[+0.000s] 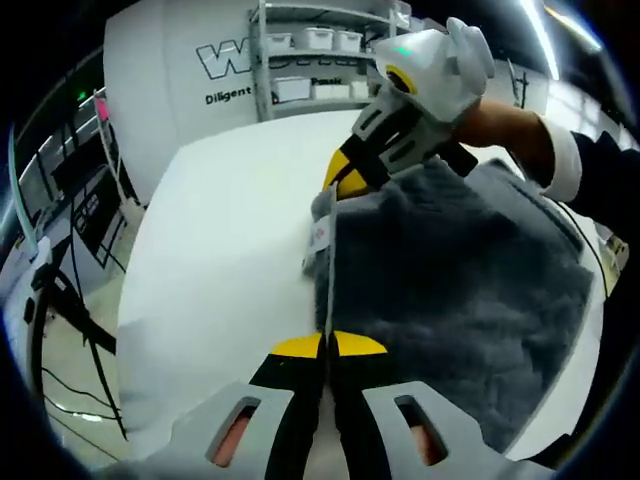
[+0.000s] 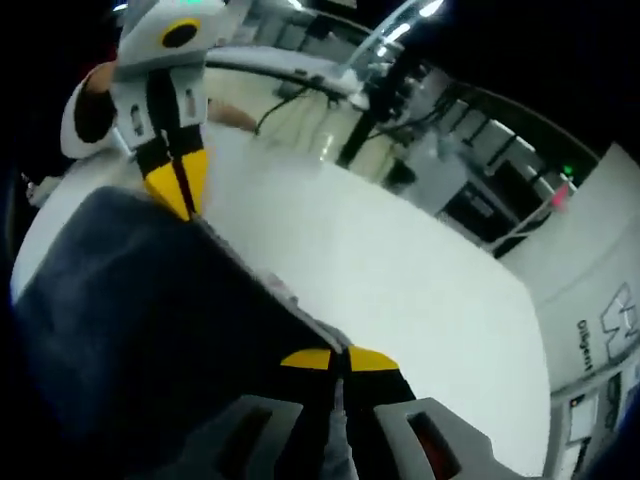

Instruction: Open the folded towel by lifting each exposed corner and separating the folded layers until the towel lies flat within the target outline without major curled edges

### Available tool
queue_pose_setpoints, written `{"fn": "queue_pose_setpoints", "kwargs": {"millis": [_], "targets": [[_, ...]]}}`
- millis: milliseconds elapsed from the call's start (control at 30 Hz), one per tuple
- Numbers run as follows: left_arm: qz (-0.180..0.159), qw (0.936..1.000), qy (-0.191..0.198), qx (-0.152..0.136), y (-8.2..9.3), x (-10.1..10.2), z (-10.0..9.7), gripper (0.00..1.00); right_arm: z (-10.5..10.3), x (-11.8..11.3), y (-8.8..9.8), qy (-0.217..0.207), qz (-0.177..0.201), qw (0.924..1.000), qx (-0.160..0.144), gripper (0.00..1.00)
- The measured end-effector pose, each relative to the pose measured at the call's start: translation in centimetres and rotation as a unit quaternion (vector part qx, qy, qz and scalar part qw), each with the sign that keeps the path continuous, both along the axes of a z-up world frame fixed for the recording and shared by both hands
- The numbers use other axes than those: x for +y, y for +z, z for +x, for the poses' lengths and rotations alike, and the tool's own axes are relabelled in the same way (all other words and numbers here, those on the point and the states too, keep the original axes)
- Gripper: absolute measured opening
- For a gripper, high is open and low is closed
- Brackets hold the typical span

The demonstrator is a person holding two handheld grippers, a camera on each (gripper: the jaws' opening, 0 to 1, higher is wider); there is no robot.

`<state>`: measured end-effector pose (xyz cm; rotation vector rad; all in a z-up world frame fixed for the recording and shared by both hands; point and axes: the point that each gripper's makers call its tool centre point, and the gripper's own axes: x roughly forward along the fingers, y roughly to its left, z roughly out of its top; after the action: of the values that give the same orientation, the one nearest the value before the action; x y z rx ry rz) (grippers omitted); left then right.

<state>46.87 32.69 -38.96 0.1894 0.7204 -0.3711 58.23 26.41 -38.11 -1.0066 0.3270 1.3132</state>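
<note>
1. Your left tool (image 1: 327, 347) has its yellow-tipped jaws pressed together on the near end of the grey towel's (image 1: 450, 280) long edge; only a thin line of cloth shows between the tips. The same tool appears in the right gripper view (image 2: 178, 185), closed on the far end of that edge.
2. Your right tool (image 2: 340, 360) is likewise clamped tight on the towel (image 2: 140, 320), at the opposite end of the same edge. In the left gripper view it (image 1: 345, 178) pinches the far corner, with your hand (image 1: 495, 122) behind it.
3. The two grips sit at the ends of one edge, so the edge runs nearly straight between them. This likely serves to peel the top layer as one sheet, not a bunched corner.
4. The towel lies on the white surface (image 1: 220, 250), with most of its body spread to one side of the held edge. A small label (image 1: 320, 235) shows near that edge.
5. No target outline is discernible on the surface. Whether a folded layer remains beneath cannot be told.
</note>
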Motion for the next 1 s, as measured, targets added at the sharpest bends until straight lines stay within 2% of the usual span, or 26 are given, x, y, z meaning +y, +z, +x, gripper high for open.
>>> {"fn": "queue_pose_setpoints", "kwargs": {"millis": [100,267,433,733,1000], "targets": [[0.02,0.9996,0.02,0.003,-0.2,1.4,0.4,0.02,0.2,1.3,-0.4,0.004,-0.003,1.0,-0.003,0.0],[0.03,0.9985,0.045,-0.003,-0.1,2.9,0.5,0.02,0.3,2.9,-0.4,0.002,0.01,0.9998,0.017,0.0],[0.034,0.9977,0.059,-0.002,-0.3,3.9,0.5,0.02,0.3,4.0,-1.0,0.003,0.01,0.9996,0.026,0.0],[0.049,0.9957,0.078,-0.012,-0.1,5.4,0.1,0.02,0.6,6.5,-0.9,0.001,0.049,0.9979,0.042,0.0],[0.061,0.9934,0.096,-0.016,-0.1,6.6,-0.1,0.02,0.5,8.0,-1.1,-0.008,0.057,0.9967,0.058,0.0]]}}
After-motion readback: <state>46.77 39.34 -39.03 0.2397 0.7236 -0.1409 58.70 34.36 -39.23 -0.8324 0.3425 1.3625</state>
